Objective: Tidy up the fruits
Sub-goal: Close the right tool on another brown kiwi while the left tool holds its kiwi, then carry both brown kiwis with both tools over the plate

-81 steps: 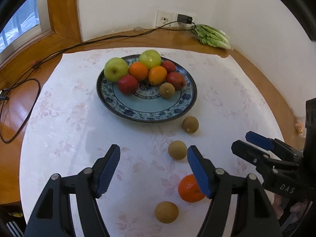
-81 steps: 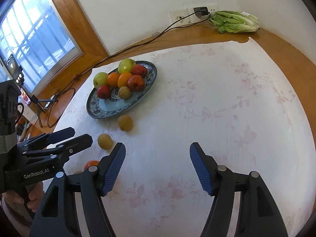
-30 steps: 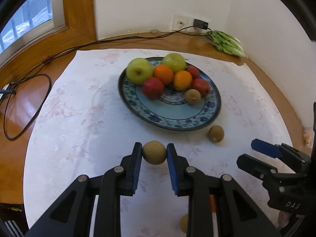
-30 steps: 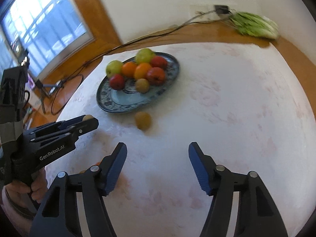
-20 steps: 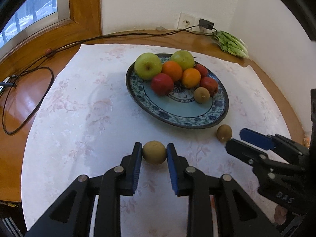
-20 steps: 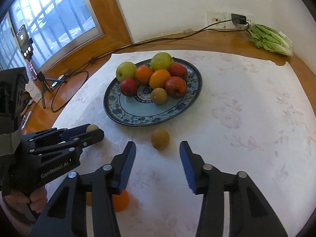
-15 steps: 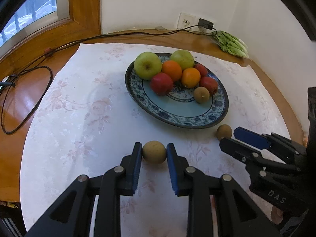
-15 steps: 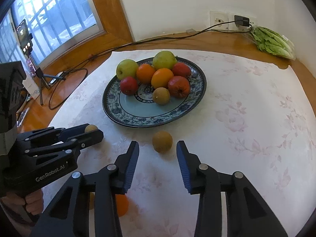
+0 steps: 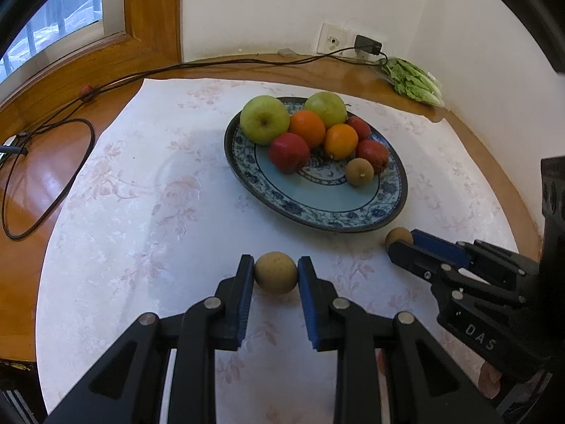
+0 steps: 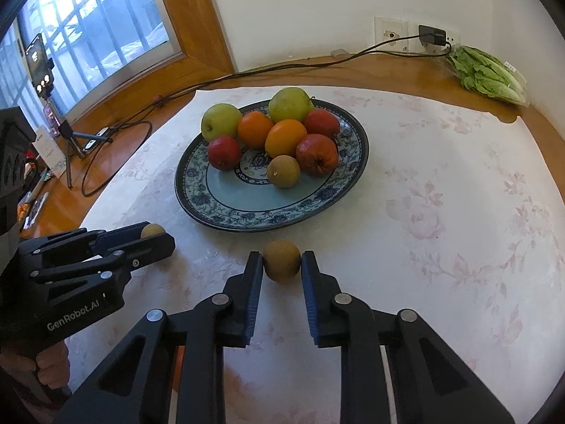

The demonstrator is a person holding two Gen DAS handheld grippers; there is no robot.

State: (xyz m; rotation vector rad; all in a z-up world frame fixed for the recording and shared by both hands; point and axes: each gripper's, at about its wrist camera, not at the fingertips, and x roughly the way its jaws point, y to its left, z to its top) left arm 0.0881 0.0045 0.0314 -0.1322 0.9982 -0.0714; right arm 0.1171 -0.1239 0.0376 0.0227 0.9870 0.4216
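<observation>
A blue patterned plate holds green apples, oranges, red apples and one small brown fruit. My left gripper is shut on a small brown fruit, held above the tablecloth in front of the plate. My right gripper has closed its pads around a second brown fruit lying on the cloth just in front of the plate. In the left wrist view this fruit shows at the tips of the right gripper. In the right wrist view the left gripper is at the left.
A white floral cloth covers a round wooden table. Black cables lie on the wood at the left. A bag of lettuce lies by the wall socket at the back right. A phone on a tripod stands by the window.
The left gripper closed on a brown fruit and lifted it. The right gripper moved in toward the plate and narrowed from wide open until its pads meet the second brown fruit.
</observation>
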